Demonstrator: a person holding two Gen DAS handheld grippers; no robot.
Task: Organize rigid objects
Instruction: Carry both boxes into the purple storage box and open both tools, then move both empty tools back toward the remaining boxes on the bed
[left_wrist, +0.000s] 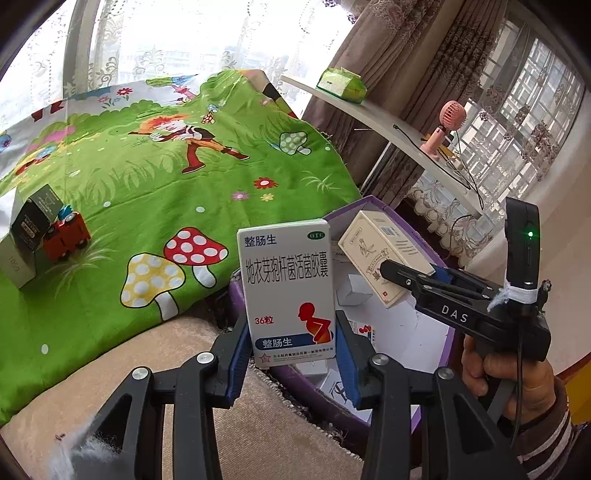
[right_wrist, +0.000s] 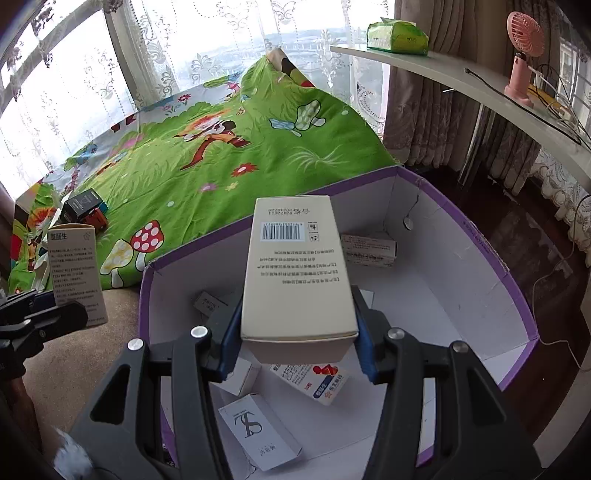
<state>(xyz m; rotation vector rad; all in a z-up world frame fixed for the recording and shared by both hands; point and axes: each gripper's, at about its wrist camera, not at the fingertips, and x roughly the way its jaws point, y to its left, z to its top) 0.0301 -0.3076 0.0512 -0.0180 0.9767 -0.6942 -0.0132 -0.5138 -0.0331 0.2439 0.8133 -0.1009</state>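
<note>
1. left gripper (left_wrist: 293, 363): clamped on a white medicine box (left_wrist: 290, 291), upright, at the near rim of the purple carton (left_wrist: 240, 295); front printed "整肠生", "地衣芽孢杆菌活菌胶囊", "36粒", green "otc" oval.
2. right gripper (right_wrist: 295, 343): clamped on a cream box (right_wrist: 295, 269), held above the carton's white interior; upper face with a barcode and upside-down lines of small print, too fine to read.
3. inside the carton, right wrist view only: white box marked "ts" (right_wrist: 258, 424), another red-and-blue medicine box (right_wrist: 314, 380), small grey box (right_wrist: 208, 302), long box (right_wrist: 367, 249) against the far wall.
4. left wrist view only: "das" lettering on the right gripper's body, green indicator light, a hand (left_wrist: 513, 373) on its handle with a striped sleeve.
5. both views: green cartoon mushroom cloth (left_wrist: 166, 184), red toy car (left_wrist: 66, 236) touching a dark box (left_wrist: 33, 218), pink fan (left_wrist: 445, 125) and green tissue pack (left_wrist: 341, 85) on a white shelf (left_wrist: 391, 129).
</note>
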